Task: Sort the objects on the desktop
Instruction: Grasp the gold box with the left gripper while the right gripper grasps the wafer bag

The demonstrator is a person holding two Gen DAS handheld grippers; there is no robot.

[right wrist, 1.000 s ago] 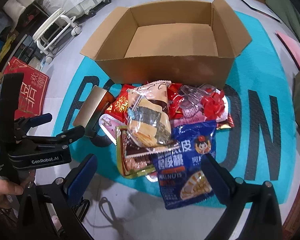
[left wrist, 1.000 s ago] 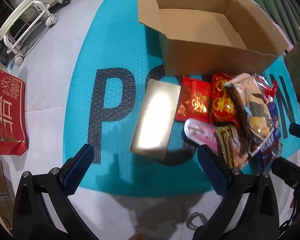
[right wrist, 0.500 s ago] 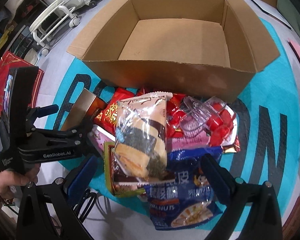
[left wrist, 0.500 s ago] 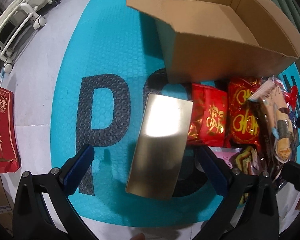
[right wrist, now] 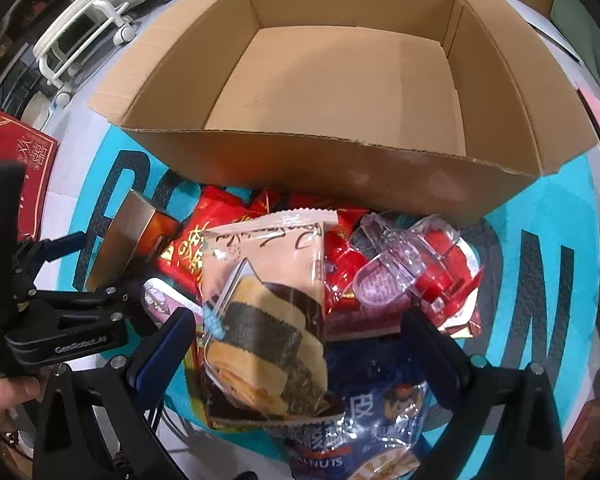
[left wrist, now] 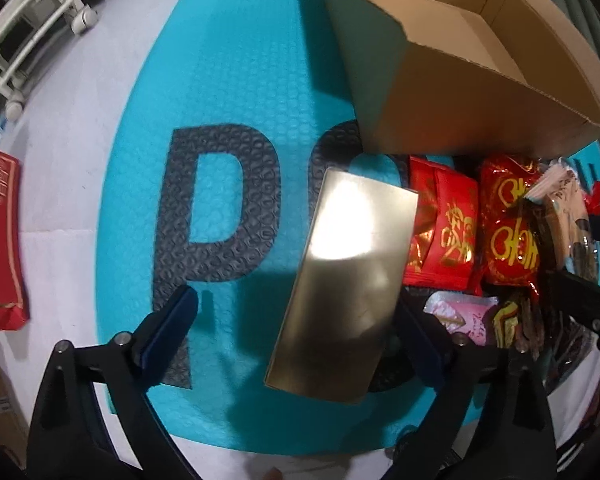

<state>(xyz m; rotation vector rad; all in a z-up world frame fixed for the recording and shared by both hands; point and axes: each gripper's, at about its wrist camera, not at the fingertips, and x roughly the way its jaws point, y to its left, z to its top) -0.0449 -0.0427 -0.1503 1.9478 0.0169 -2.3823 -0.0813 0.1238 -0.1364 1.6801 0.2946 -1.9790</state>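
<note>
Both grippers have dropped closer to the snack pile since a second ago. Left gripper [left wrist: 296,330] stands wide, its jaws just closing a little around the gold box [left wrist: 348,280] without pressing it. That box is a shiny, flat oblong lying on the teal mat [left wrist: 220,80], just left of the red packets [left wrist: 444,232]. Bare mat lies open to its left (cardboard box [right wrist: 340,60] rim close behind). Right gripper [right wrist: 296,346] gapes over a clear-wrapped cake bag [right wrist: 264,300]
</note>
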